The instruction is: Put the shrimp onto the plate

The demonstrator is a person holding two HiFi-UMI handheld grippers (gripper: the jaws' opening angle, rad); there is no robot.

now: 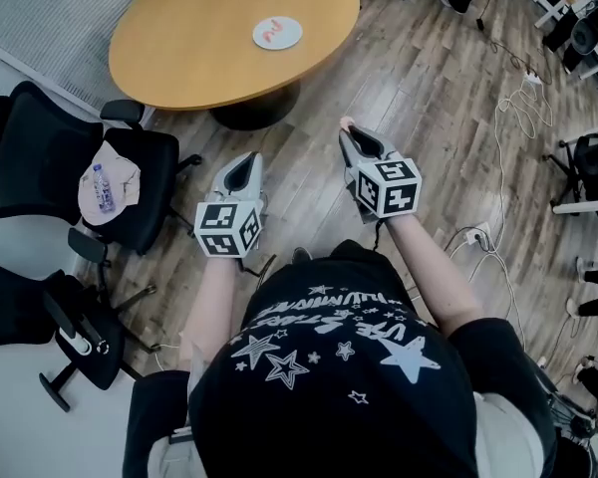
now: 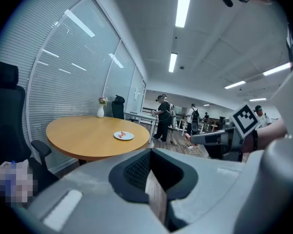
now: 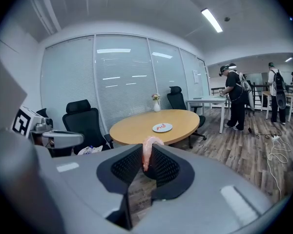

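Head view: a person in a black star-printed shirt [image 1: 329, 366] holds both grippers out over a wood-plank floor [image 1: 429, 78], short of the round tan wooden surface [image 1: 179, 38].
Left gripper [image 1: 247, 162]: jaws clenched together with nothing between them. The left gripper view shows only a sliver of floor behind the dark pads.
Right gripper [image 1: 349, 135]: jaws grasping a pale pink curled shrimp [image 3: 147, 152]. It is pinched upright between the ribbed pads, and its bent end pokes out above the tips.
Shrimp location: in the air, in the right jaws, well apart from the plate.
Plate: a white round plate [image 1: 277, 33] lies flat on the surface, toward its right side in the head view. A few small reddish pieces lie on it.
Vase: a small white vase with flowers [image 3: 156, 103] stands upright near the surface's far edge.
Chairs: black office chairs [image 1: 40, 157] stand left of the surface. One seat carries a clear bottle [image 1: 102, 187] lying on a pale bundle.
Cables: white cables [image 1: 508, 118] trail over the floor on the right.
Background: people [image 3: 234, 99] stand among the desks beyond.
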